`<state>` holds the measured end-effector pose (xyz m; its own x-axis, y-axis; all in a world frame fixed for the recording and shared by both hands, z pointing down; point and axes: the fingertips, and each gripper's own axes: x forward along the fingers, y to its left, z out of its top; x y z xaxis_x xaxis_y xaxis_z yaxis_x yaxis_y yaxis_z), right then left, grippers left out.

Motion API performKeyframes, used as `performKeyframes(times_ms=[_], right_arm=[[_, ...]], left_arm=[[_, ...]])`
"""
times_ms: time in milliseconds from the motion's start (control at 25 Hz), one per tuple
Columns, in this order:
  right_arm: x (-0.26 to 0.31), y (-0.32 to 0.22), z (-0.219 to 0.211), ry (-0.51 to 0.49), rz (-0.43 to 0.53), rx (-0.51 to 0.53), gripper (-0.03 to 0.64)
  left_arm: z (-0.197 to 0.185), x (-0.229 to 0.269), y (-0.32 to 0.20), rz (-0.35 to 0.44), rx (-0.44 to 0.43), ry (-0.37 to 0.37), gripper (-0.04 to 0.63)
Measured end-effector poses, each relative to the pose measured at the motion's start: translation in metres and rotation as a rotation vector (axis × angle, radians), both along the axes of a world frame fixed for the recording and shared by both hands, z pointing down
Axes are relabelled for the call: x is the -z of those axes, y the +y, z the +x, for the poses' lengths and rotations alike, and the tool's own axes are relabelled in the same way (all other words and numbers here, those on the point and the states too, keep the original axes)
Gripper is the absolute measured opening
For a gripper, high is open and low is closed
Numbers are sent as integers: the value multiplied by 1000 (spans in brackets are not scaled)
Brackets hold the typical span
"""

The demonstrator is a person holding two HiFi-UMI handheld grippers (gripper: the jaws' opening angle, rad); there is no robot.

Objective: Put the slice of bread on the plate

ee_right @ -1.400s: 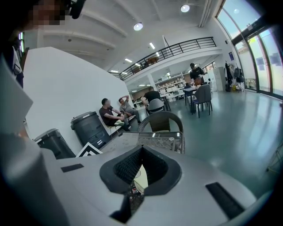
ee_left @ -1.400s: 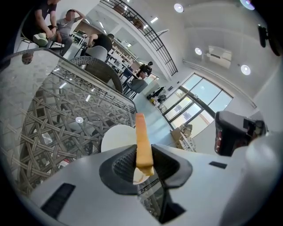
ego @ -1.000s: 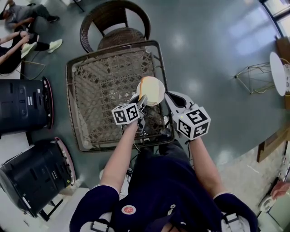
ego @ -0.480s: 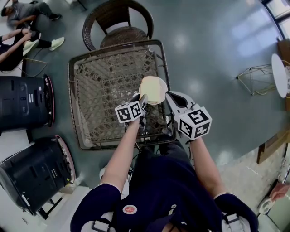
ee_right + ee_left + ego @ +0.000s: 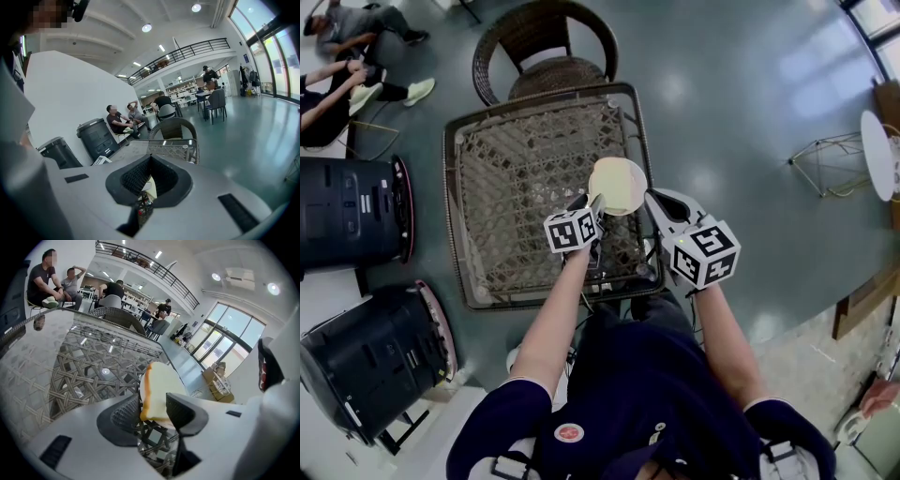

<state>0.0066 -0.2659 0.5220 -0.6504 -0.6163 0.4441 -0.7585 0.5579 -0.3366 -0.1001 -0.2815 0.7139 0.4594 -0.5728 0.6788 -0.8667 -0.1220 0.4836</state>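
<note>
The only markings are the black-and-white square markers on each gripper's cube. They carry no readable words. The panels on the two black bins (image 5: pixel 347 216) are too small to read.

The left gripper (image 5: pixel 595 204) has its jaws pinching the slice of bread (image 5: pixel 159 385) by its lower part. The slice stands on edge and its brown crust faces 9 o'clock in the left gripper view. The white plate (image 5: pixel 593 172) lies just behind and under it, near the table's 3 o'clock edge in the head view. Whether bread and plate touch cannot be told.

The right gripper (image 5: pixel 652 197) sits just beside the plate at its 4 o'clock. Its jaws are pressed together at the tips, with nothing plainly caught between them. A pale sliver shows through the gap nearer the camera, too small to name.

The table (image 5: pixel 516 187) is a glass top over wicker weave. A wicker chair (image 5: pixel 546 56) stands at its 12 o'clock, and the bins stand at 9 and 7 o'clock. Seated people (image 5: pixel 337 56) are cut off by the frame at 10 o'clock. A white round table (image 5: pixel 874 150) and a wire frame (image 5: pixel 820 159) stand well apart at 3 o'clock. The person's own arms and torso fill the lower head view.
</note>
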Motion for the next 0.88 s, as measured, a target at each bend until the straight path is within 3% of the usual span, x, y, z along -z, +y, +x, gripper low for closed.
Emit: performKeyframes(times_ms=[320,640,880], right_arm=[[9,4,0,-11,20,-3,6],[23,8,-3,-35,52,-4,6],[43,9,-7,-60,89,4,6]], left_arm=[[-13,35,2,88,-48,-100,170],[-2,107,0,271,-133,-115,167],[12,166,2,424,-189,-142,92]])
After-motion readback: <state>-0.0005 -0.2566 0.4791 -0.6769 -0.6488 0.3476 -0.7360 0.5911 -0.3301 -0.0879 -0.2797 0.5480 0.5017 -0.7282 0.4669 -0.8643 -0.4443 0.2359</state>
